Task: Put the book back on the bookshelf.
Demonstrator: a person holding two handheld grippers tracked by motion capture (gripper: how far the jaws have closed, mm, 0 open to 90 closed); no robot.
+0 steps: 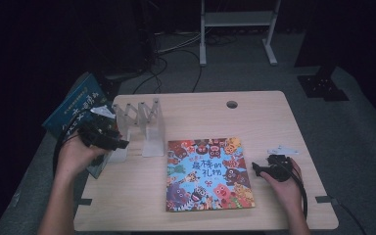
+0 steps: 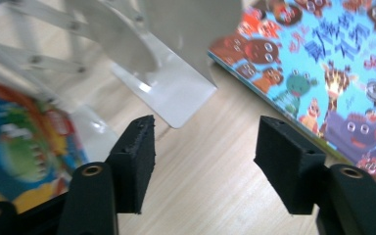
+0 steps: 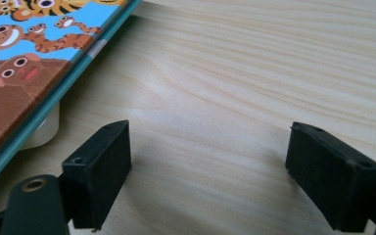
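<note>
picture book (image 1: pixel 209 174) flat, just left of right gripper (image 1: pixel 260 169)

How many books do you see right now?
2, maybe more hidden: the colourful animal book lies flat mid-table; a teal book leans at the rack's left end, behind the left gripper.

The picture book (image 1: pixel 209 174) lying flat on the table has a title in large red Chinese characters in the middle of its cover, reading roughly 最棒的礼物. The dark blue book (image 1: pixel 74 105) at the table's left edge carries pale Chinese characters too blurred to read.
</note>
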